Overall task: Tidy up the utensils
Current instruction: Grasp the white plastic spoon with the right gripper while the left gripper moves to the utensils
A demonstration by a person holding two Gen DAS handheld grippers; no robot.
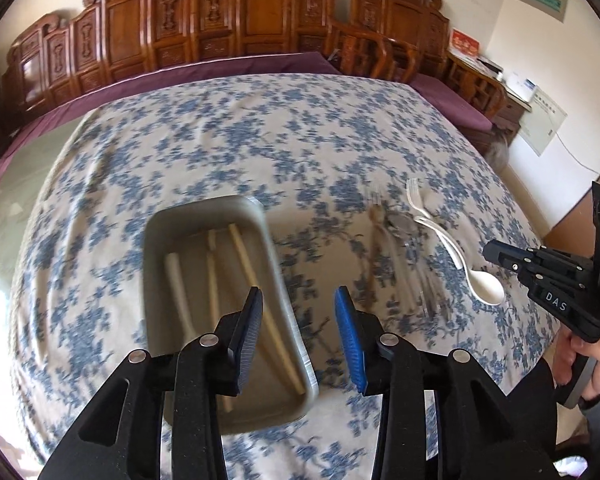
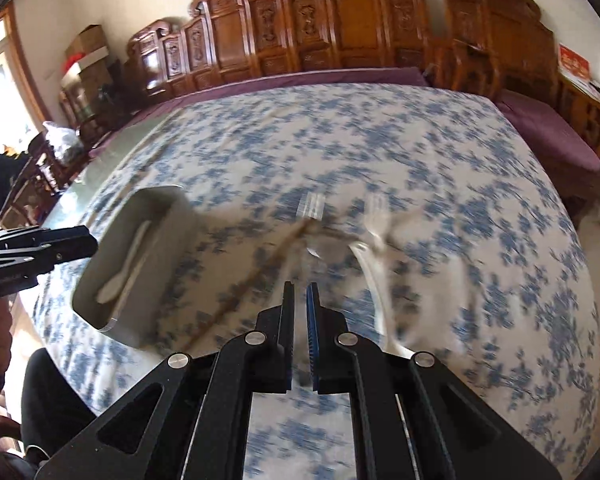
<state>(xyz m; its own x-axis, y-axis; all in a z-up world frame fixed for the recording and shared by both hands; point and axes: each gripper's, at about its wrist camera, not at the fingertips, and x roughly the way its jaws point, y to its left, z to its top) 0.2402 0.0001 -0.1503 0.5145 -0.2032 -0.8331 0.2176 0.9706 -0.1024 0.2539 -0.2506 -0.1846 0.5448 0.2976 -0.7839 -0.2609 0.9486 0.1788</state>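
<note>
Left gripper (image 1: 298,320) hangs over the right edge of the grey tray (image 1: 156,240), jaws released, nothing between them. Right gripper (image 2: 300,320) hovers above the desk (image 2: 500,220), jaws nearly closed with a thin gap; I see nothing in them.

Utensils: tray already holds pale chopsticks (image 1: 246,256) and a white spoon-like piece (image 2: 124,260). Loose pile lies on the desk right of the tray: white spoon (image 1: 486,286), white fork (image 1: 414,196), a metal fork (image 2: 312,206) with a long brown handle, plus something glinting and metallic under them. Blur hides the details.

Risks, my read:
- Pile is crossed and overlapping. Grabbing one piece may drag or flip its neighbours.
- Thin flat handles lying flush on cloth: jaws could pinch the floral tablecloth instead, bunching it and shifting the tray.
- Smooth plastic and metal can slip or pivot in a narrow pinch.
- Both views are motion-blurred, so aim is uncertain.

Tray is smooth, rounded-rectangle, shallow-walled. Cloth is soft and wrinkled.
</note>
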